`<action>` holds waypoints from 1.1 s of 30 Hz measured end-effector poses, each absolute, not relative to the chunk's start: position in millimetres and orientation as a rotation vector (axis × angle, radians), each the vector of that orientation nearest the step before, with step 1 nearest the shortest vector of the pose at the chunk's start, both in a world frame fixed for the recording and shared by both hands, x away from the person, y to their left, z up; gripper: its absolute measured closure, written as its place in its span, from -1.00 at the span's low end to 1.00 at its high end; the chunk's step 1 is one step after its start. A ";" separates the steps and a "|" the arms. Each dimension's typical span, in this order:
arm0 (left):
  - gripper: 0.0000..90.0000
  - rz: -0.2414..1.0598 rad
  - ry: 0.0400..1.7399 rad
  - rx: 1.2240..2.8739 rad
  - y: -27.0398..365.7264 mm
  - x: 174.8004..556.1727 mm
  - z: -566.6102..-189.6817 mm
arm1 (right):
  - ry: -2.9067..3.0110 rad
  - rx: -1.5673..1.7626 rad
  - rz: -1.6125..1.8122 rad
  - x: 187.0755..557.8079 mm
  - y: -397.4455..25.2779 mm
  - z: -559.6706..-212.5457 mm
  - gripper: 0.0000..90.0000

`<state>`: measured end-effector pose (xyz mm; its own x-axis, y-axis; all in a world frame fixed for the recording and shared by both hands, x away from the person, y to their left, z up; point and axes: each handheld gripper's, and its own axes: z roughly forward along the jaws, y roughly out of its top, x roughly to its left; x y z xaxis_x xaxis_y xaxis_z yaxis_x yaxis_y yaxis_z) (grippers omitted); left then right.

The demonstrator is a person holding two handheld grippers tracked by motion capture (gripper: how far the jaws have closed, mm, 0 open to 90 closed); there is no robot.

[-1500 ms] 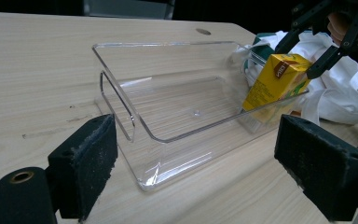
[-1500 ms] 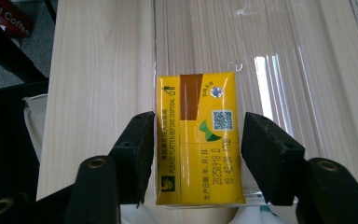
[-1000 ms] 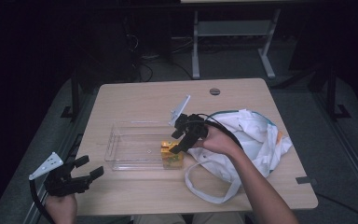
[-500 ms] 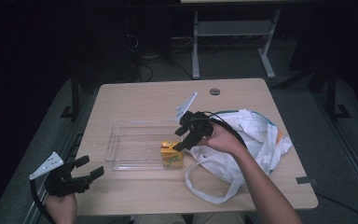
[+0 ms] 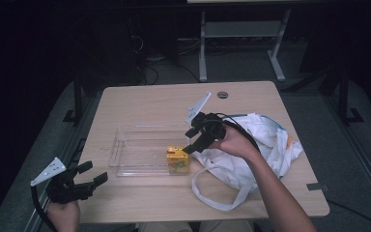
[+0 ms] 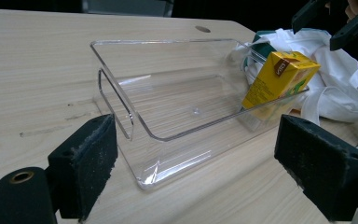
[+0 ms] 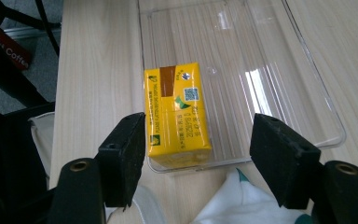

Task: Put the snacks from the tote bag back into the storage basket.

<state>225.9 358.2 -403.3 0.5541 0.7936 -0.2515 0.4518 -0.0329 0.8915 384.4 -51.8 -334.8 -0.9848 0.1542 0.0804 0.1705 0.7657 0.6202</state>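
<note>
In the high view, the right gripper (image 5: 196,140) is seen just right of centre, held in a hand (image 5: 233,142) above the right end of a clear plastic tray (image 5: 125,157). Its jaws are spread wide and nothing is gripped between them. In the right gripper view, a yellow juice carton (image 7: 178,114) is seen between the two black pads (image 7: 123,156), lower centre of the frame, with a gap left on each side, wider on the right, so that the carton is not touched. The carton is placed inside the tray, at its right end in the high view (image 5: 178,160), close against the end wall. A white cloth bag (image 5: 265,145) is spread on the table (image 5: 140,99) just beside that end of the tray, right of centre in the high view. The left gripper (image 5: 88,178) is seen at the lower left of the high view, over the table's near left corner, well apart from the tray. Its jaws are likewise parted widely and nothing is held; in the left gripper view the tray (image 6: 121,102) and the carton (image 6: 279,77) are seen beyond the pads (image 6: 86,163), untouched.
</note>
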 end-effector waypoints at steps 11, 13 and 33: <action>-0.72 0.380 1.061 1.672 358.3 225.9 -403.7 | -2.934 -0.286 -1.049 385.0 -60.5 -332.2 -0.22; -0.72 0.380 1.060 1.672 358.3 226.0 -403.7 | -2.931 -0.302 -1.051 385.0 -63.2 -331.5 -0.22; -0.72 0.379 1.060 1.672 358.2 225.9 -403.7 | -2.938 -0.360 -1.069 386.3 -83.5 -329.1 -0.22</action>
<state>225.9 358.2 -403.7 0.5536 0.7938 -0.2518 0.4541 -0.0343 0.8903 386.3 -83.5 -329.1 -0.9738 0.2152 0.0729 0.2118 0.7432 0.6346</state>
